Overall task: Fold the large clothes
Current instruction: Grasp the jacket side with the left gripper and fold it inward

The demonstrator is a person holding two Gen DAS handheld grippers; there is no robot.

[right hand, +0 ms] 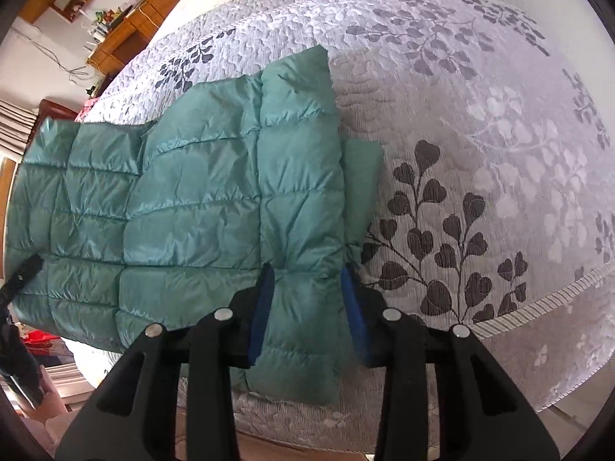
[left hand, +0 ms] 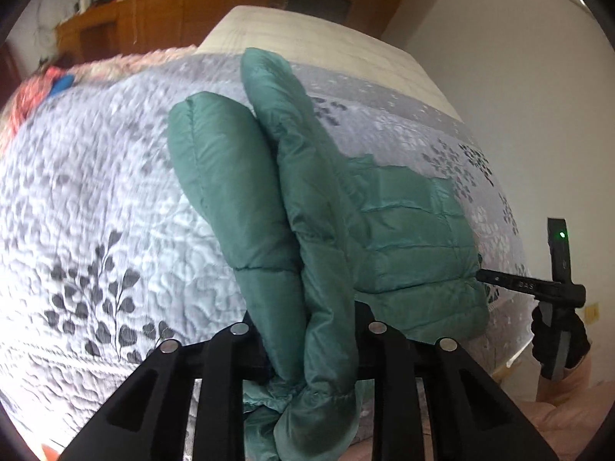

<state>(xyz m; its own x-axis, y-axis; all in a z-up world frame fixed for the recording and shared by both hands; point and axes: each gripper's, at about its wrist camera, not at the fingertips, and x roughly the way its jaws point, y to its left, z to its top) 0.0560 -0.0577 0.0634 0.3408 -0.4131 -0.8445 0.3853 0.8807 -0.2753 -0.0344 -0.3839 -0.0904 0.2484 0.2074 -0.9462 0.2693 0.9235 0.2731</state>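
Both tongs, left [left hand: 307, 330] and right [right hand: 307, 288], pinch the green puffy coat [right hand: 200, 199] near the bed's [right hand: 499, 153] edge. The slippery cloth could slide out and fall off.

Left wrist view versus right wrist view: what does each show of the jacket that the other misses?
Left wrist only: both sleeves of the green puffer jacket lifted and bunched between the left gripper jaws, with the right gripper at the jacket's far edge.

Right wrist only: the quilted body spread flat, and the right gripper with blue pads either side of a jacket edge.

Both: the jacket on the grey leaf-print bedspread and wooden furniture behind.
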